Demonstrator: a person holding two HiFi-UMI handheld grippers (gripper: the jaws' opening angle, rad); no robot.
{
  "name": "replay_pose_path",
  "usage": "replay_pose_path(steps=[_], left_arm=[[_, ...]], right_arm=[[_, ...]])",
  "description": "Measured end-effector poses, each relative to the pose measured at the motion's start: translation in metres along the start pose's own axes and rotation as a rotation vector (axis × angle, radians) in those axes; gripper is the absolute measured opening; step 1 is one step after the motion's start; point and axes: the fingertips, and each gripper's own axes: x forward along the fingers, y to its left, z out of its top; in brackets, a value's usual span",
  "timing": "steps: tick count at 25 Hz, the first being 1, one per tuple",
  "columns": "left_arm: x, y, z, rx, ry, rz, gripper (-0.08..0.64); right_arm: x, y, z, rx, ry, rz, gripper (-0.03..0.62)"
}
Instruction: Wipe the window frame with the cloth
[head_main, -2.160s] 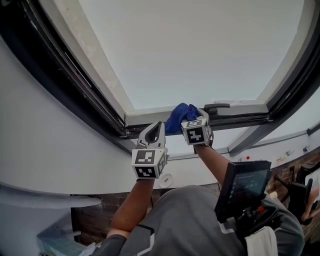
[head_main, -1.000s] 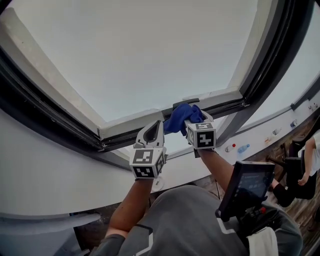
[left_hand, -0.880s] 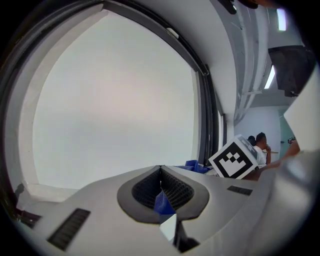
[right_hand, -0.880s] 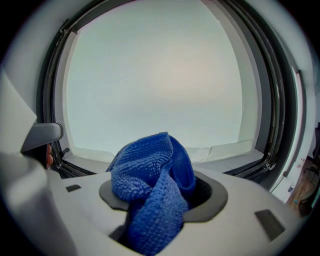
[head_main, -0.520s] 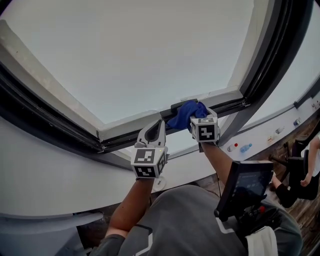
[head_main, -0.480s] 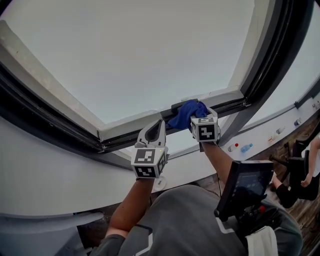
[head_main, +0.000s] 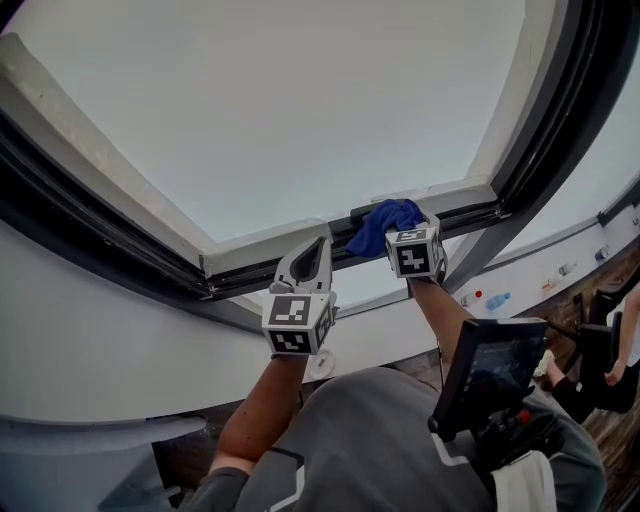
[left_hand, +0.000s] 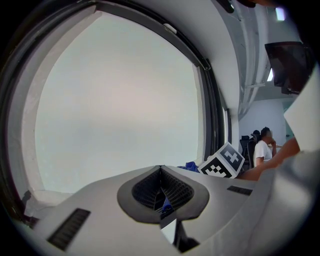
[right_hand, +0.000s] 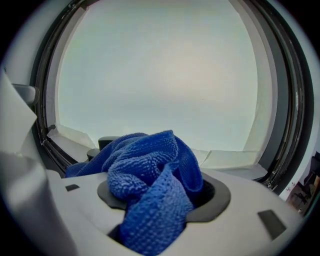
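Note:
The blue cloth (head_main: 383, 222) is bunched in my right gripper (head_main: 397, 226), which is shut on it and presses it against the lower bar of the window frame (head_main: 262, 243), beside a dark handle (head_main: 363, 210). In the right gripper view the cloth (right_hand: 150, 170) spills out of the jaws and covers them, with the white frame bar (right_hand: 227, 159) behind. My left gripper (head_main: 319, 246) hovers just below the frame's dark track, left of the cloth, jaws shut with nothing between them. The left gripper view shows its closed tips (left_hand: 160, 170) and the right gripper's marker cube (left_hand: 224, 162).
A dark screen device (head_main: 490, 365) hangs on the person's chest. A white ledge (head_main: 540, 268) below the window carries a red item and a small bottle (head_main: 497, 299). People sit at the far right (head_main: 620, 345), also visible in the left gripper view (left_hand: 262, 150).
The right gripper has slid the cloth rightward along the lower frame bar, away from the left gripper. The left gripper has stayed about where it was.

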Motion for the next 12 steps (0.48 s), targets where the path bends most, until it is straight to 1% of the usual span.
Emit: replay_pose_path(steps=[7, 12], left_arm=[[0.004, -0.002, 0.002, 0.006, 0.002, 0.01, 0.009], [0.01, -0.01, 0.005, 0.011, 0.0, 0.009, 0.009]], right_arm=[[0.008, -0.006, 0.0, -0.036, -0.006, 0.016, 0.297], [0.012, -0.015, 0.0, -0.038, -0.005, 0.035, 0.322]])
